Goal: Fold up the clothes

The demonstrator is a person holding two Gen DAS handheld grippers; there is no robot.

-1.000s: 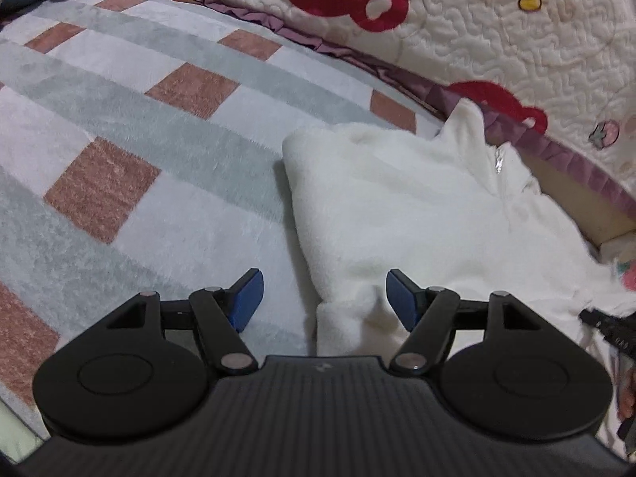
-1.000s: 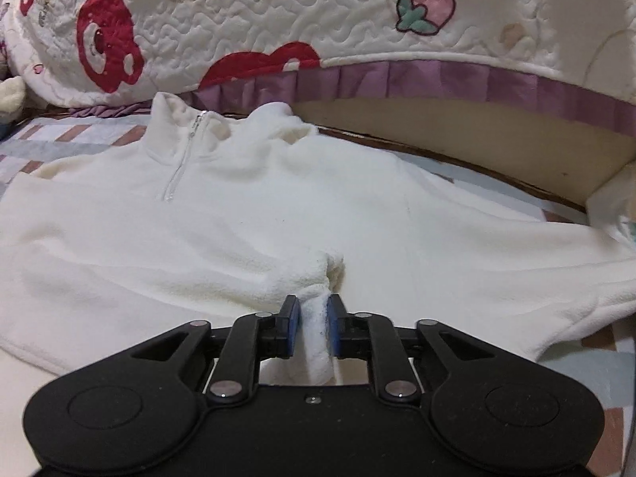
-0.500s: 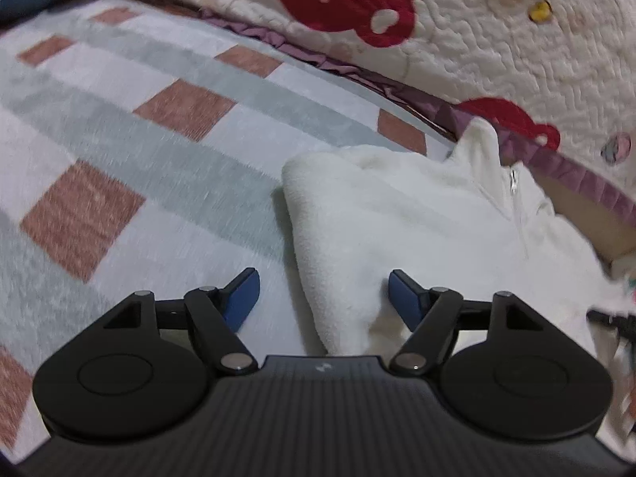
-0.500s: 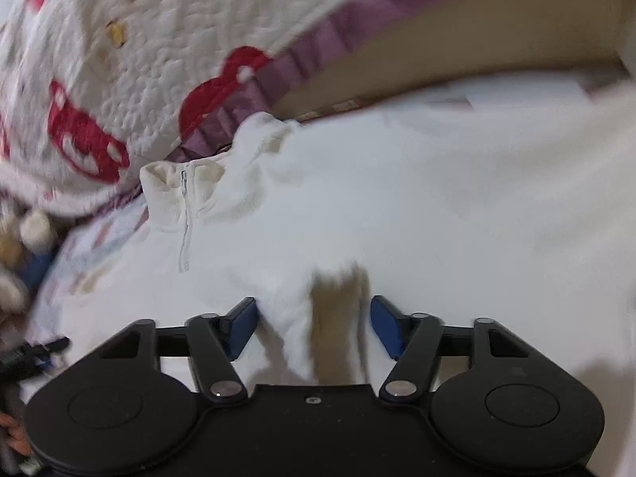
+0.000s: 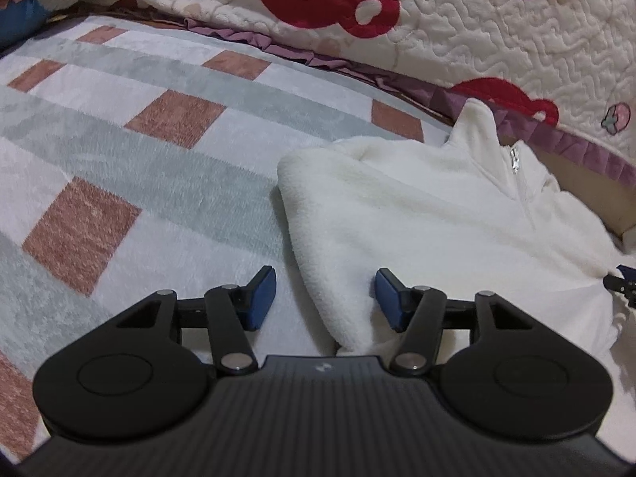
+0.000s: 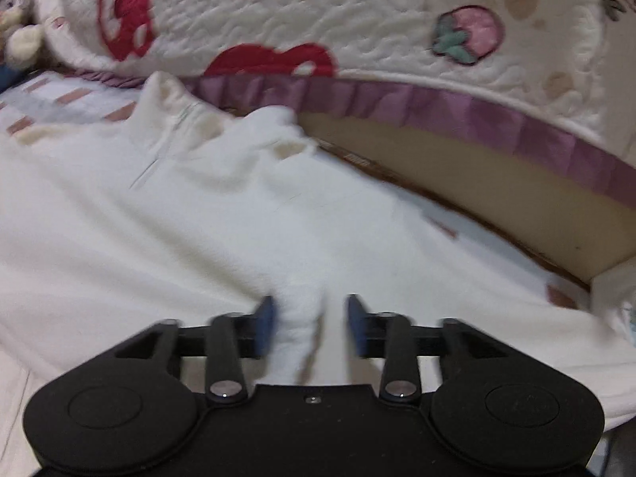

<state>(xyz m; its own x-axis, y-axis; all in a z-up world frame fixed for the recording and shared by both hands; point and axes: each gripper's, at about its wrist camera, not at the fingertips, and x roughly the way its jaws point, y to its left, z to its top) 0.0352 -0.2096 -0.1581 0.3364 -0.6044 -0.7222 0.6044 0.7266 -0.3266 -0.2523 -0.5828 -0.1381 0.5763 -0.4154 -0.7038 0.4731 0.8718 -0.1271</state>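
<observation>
A white fleece pullover (image 5: pixel 417 218) with a zip collar lies flat on a checked blanket (image 5: pixel 139 167); its left side is folded in. My left gripper (image 5: pixel 326 298) is open, low over the blanket, with the pullover's folded left edge between its blue pads. In the right wrist view the pullover (image 6: pixel 139 230) fills the lower left. My right gripper (image 6: pixel 310 326) is open, with a raised ridge of the fleece standing between its pads, untouched on the right side.
A quilted cover (image 5: pixel 477 31) with red bear and strawberry prints and a purple frill hangs along the far side. A beige mattress edge (image 6: pixel 477 183) shows under it. Plush toys (image 6: pixel 20 39) sit at the far left.
My right gripper has opened and let go of the fleece fold it pinched, then swung its view back to the right. My left gripper has stayed open and crept forward along the folded edge.
</observation>
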